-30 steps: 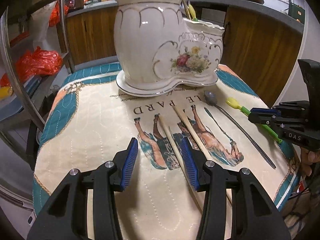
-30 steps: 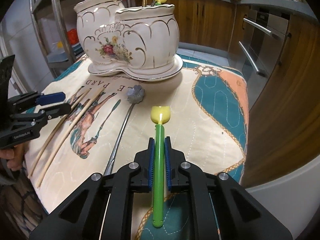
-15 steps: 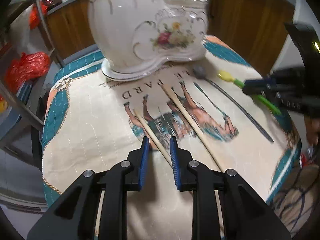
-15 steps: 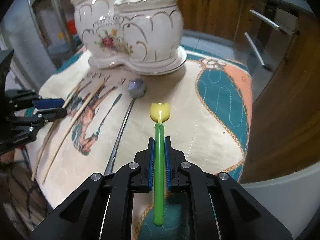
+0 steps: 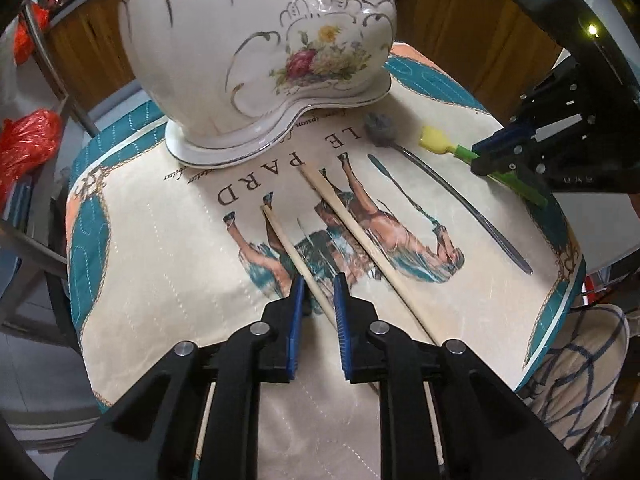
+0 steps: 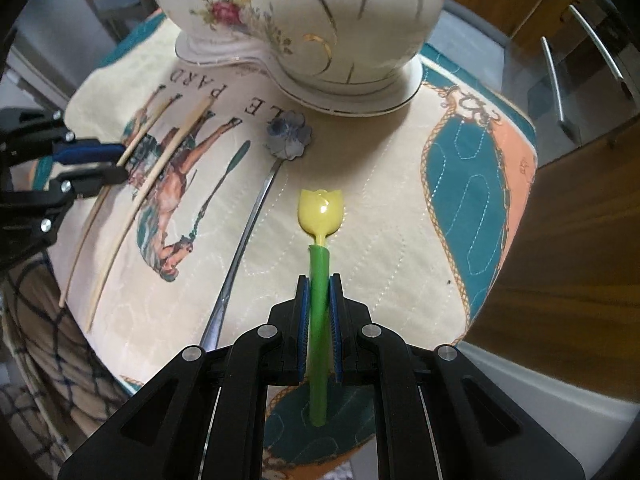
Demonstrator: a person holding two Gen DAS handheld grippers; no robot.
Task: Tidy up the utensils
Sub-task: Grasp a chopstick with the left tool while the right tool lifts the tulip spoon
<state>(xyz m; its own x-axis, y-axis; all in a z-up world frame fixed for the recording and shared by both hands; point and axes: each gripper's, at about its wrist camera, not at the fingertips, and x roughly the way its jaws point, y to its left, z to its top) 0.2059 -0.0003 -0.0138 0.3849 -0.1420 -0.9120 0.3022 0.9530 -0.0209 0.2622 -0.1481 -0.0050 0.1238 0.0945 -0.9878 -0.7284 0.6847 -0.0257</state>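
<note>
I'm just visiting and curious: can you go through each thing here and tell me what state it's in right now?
Left gripper: partly open, jaws around one chopstick.
Right gripper: shut on the tulip spoon.
Tulip spoon: gripped by its green handle.
Left chopstick: flat on the cloth, between the jaws.
Other chopstick: flat, untouched.
Metal spoon: flat, untouched.
Ceramic holder: upright on its saucer.

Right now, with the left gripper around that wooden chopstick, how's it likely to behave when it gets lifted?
The chopstick looks thin, straight and rigid, so probably stiff and light. The left gripper straddles it nearer one end, so the long free end may droop or pivot. It looks round and smooth, so it could roll on the quilted cloth if nudged.
</note>
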